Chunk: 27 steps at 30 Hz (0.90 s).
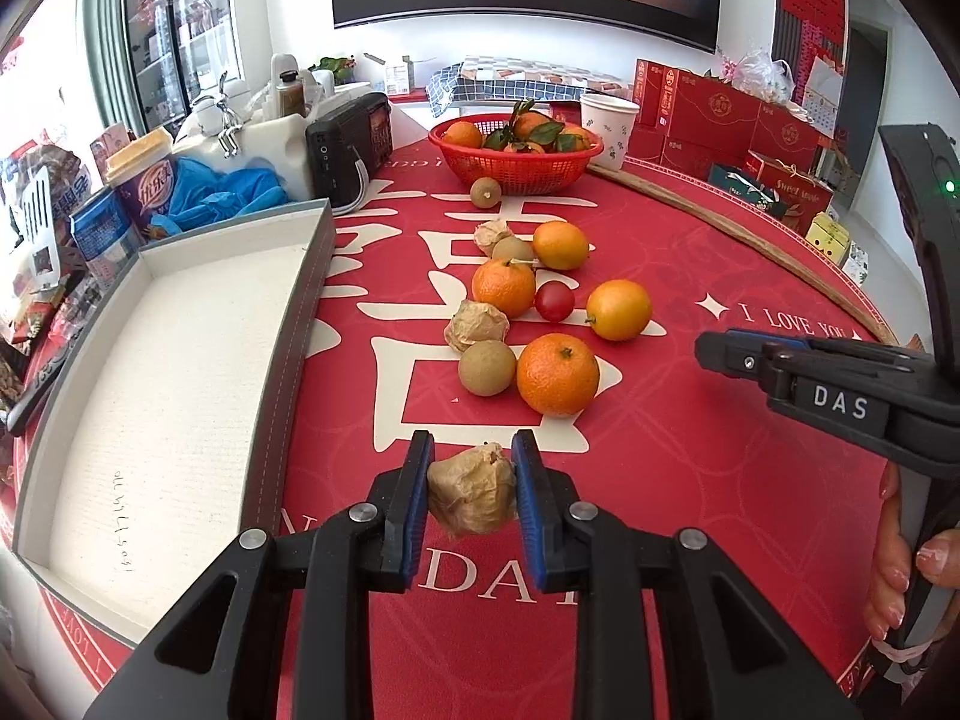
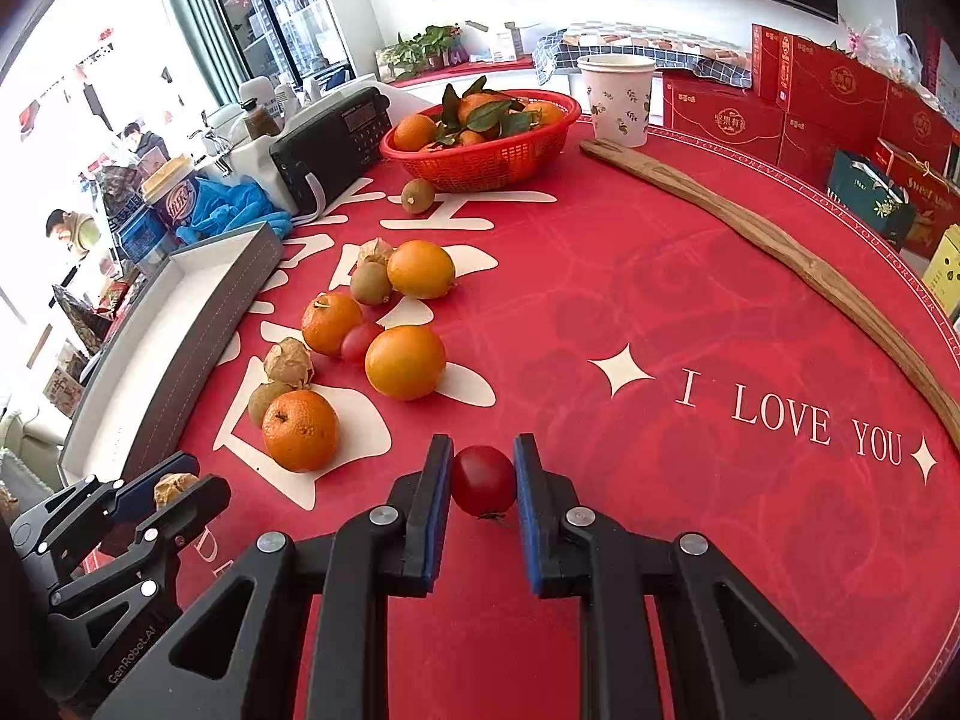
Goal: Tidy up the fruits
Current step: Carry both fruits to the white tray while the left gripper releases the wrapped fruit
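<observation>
Left wrist view shows the left gripper (image 1: pixel 472 495) pinching a papery husk fruit (image 1: pixel 472 498) low in the middle, with the empty white box (image 1: pixel 180 360) just to its left, while the right gripper (image 2: pixel 483 480) squeezes a cherry tomato (image 2: pixel 483 480).

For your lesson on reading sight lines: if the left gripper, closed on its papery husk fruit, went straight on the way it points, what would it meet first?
Probably the near tangerine, or the brown round fruit beside it; depth is unclear, and the left gripper points downward, so it might meet the tablecloth first.
</observation>
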Each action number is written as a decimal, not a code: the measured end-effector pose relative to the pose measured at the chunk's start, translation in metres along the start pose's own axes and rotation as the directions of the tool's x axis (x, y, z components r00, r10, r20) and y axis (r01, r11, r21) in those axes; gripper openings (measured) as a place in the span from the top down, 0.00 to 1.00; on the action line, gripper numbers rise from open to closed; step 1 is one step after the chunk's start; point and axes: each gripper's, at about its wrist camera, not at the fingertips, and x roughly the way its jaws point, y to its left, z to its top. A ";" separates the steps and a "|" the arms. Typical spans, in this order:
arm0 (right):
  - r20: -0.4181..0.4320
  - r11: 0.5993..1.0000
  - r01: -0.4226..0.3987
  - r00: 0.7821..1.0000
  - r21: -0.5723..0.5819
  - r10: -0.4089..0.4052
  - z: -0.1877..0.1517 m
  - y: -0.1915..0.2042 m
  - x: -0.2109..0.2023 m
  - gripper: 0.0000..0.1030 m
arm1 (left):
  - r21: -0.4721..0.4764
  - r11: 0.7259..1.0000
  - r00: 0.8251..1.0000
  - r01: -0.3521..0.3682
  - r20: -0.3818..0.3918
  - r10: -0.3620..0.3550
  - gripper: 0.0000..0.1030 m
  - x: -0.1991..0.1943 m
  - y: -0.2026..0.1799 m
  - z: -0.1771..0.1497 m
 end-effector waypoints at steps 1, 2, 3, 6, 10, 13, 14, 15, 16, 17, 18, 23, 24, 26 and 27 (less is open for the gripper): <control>0.002 1.000 0.000 1.000 0.000 0.000 0.000 0.000 -0.001 0.79 | -0.002 1.000 1.000 -0.001 0.007 0.001 0.72 -0.003 0.001 0.001; 0.003 1.000 -0.001 1.000 -0.001 0.001 0.000 0.000 -0.001 0.79 | -0.006 1.000 1.000 -0.003 0.014 0.003 0.72 -0.007 0.002 0.002; 0.006 1.000 -0.004 1.000 0.001 0.004 0.000 0.000 -0.002 0.79 | -0.010 1.000 1.000 -0.006 0.021 0.006 0.72 -0.010 0.003 0.003; 0.009 1.000 -0.008 1.000 0.001 0.008 -0.001 0.001 -0.003 0.79 | -0.024 0.999 0.999 -0.021 0.043 0.022 0.72 -0.020 0.009 0.005; 0.015 1.000 -0.016 1.000 0.000 0.016 -0.001 0.003 -0.005 0.79 | -0.051 0.997 0.997 -0.050 0.063 0.053 0.72 -0.030 0.023 0.006; 0.023 1.000 -0.026 0.999 -0.002 0.026 -0.001 0.005 -0.007 0.79 | -0.075 0.994 0.994 -0.080 0.073 0.086 0.72 -0.036 0.037 0.006; 0.026 1.000 -0.030 0.999 -0.003 0.030 -0.001 0.005 -0.008 0.79 | -0.087 0.992 0.992 -0.091 0.075 0.098 0.72 -0.038 0.043 0.005; 0.029 0.999 -0.034 0.999 -0.004 0.035 -0.002 0.006 -0.009 0.79 | -0.099 0.990 0.991 -0.100 0.075 0.108 0.72 -0.040 0.049 0.005; 0.030 0.999 -0.040 0.999 -0.005 0.040 -0.001 0.008 -0.010 0.79 | -0.110 0.988 0.990 -0.107 0.076 0.116 0.72 -0.041 0.054 0.005; 0.029 0.999 -0.051 0.998 -0.004 0.051 0.000 0.009 -0.010 0.79 | -0.121 0.986 0.989 -0.114 0.081 0.125 0.72 -0.043 0.061 0.004; 0.028 0.998 -0.064 0.998 -0.003 0.064 0.001 0.011 -0.010 0.79 | -0.130 0.983 0.987 -0.126 0.085 0.138 0.72 -0.045 0.067 0.003; 0.028 0.990 -0.142 0.989 -0.021 0.143 0.009 0.036 -0.012 0.79 | -0.184 0.968 0.979 -0.169 0.080 0.186 0.72 -0.050 0.103 -0.004; 0.032 0.988 -0.147 0.988 -0.037 0.148 0.010 0.044 -0.014 0.79 | -0.189 0.965 0.977 -0.181 0.081 0.199 0.72 -0.049 0.110 -0.006; 0.039 0.984 -0.160 0.986 -0.075 0.163 0.013 0.064 -0.017 0.79 | -0.196 0.959 0.972 -0.205 0.076 0.223 0.72 -0.046 0.122 -0.009; 0.040 0.982 -0.167 0.984 -0.090 0.171 0.014 0.073 -0.018 0.79 | -0.205 0.957 0.972 -0.206 0.069 0.224 0.72 -0.044 0.129 -0.012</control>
